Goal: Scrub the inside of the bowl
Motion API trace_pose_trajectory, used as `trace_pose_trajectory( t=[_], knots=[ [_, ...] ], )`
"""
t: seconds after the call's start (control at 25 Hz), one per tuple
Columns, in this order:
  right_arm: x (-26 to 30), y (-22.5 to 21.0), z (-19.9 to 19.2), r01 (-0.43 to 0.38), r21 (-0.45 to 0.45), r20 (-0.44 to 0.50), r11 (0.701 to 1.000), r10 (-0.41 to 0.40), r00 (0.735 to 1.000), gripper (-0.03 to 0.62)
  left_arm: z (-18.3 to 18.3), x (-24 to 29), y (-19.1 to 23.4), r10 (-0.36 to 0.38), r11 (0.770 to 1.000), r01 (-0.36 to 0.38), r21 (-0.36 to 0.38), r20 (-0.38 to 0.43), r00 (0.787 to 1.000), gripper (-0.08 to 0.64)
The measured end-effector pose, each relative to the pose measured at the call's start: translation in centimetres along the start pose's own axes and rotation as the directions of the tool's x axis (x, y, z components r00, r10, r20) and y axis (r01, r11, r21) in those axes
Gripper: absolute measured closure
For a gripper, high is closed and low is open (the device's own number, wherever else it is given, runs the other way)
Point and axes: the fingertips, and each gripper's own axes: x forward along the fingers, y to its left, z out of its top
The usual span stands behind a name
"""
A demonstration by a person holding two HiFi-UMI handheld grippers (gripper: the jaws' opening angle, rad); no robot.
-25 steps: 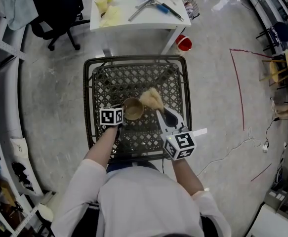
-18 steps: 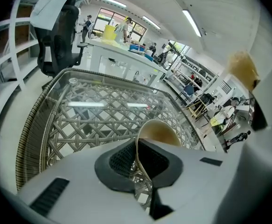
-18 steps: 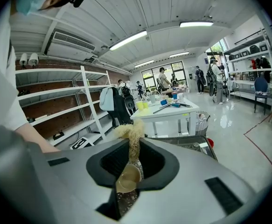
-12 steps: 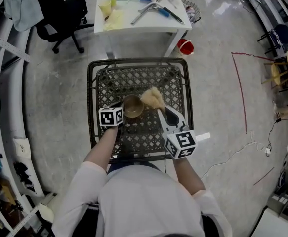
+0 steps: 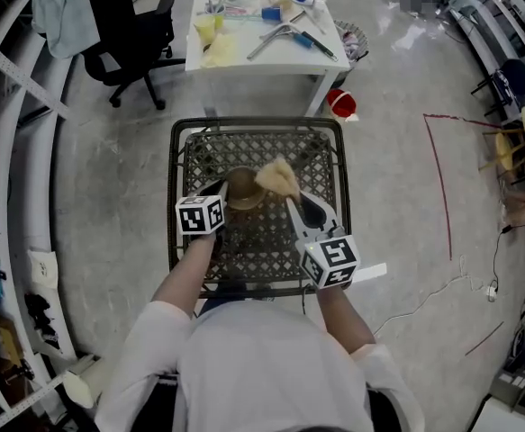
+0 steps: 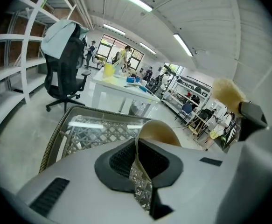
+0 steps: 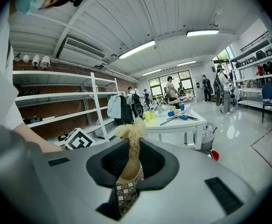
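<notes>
A tan bowl (image 5: 241, 190) is held over the dark lattice table (image 5: 260, 241), with my left gripper (image 5: 223, 199) shut on its left rim. In the left gripper view the thin bowl wall (image 6: 156, 131) stands pinched between the black pads of the left gripper (image 6: 136, 157). A straw-coloured fibre scrubber (image 5: 278, 178) sits at the bowl's right rim, and my right gripper (image 5: 291, 202) is shut on it. The right gripper view shows the scrubber's tuft (image 7: 132, 133) sticking up out of the closed right gripper (image 7: 130, 168). From the left gripper view, the scrubber (image 6: 227, 92) hangs above and to the right of the bowl.
A white table (image 5: 267, 50) with cups and tools stands beyond the lattice table. A black office chair (image 5: 131, 27) is at the far left and a red bucket (image 5: 339, 103) at the white table's right leg. Shelving runs along the left; a red line (image 5: 439, 178) marks the floor.
The bowl and scrubber, still gripped, now sit a little farther toward the lattice table's far side. The head view has shifted, showing more of the white table.
</notes>
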Motion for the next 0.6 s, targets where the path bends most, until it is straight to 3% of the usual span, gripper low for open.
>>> trace_pose_trajectory(
  t=[0.36, 0.6],
  knots=[
    [-1.8, 2.5, 1.8, -0.056, -0.046, 0.055, 0.997, 0.059, 0.997, 0.523, 3.2, -4.8, -3.0, -0.009, 0.998, 0.001, 0.064, 0.121, 0.993, 0.512],
    [-2.9, 4.2, 1.8, -0.089, -0.075, 0.067, 0.993, 0.094, 0.993, 0.523, 4.7, -7.8, -4.9, -0.013, 0.987, -0.019, 0.160, 0.195, 0.981, 0.511]
  ],
)
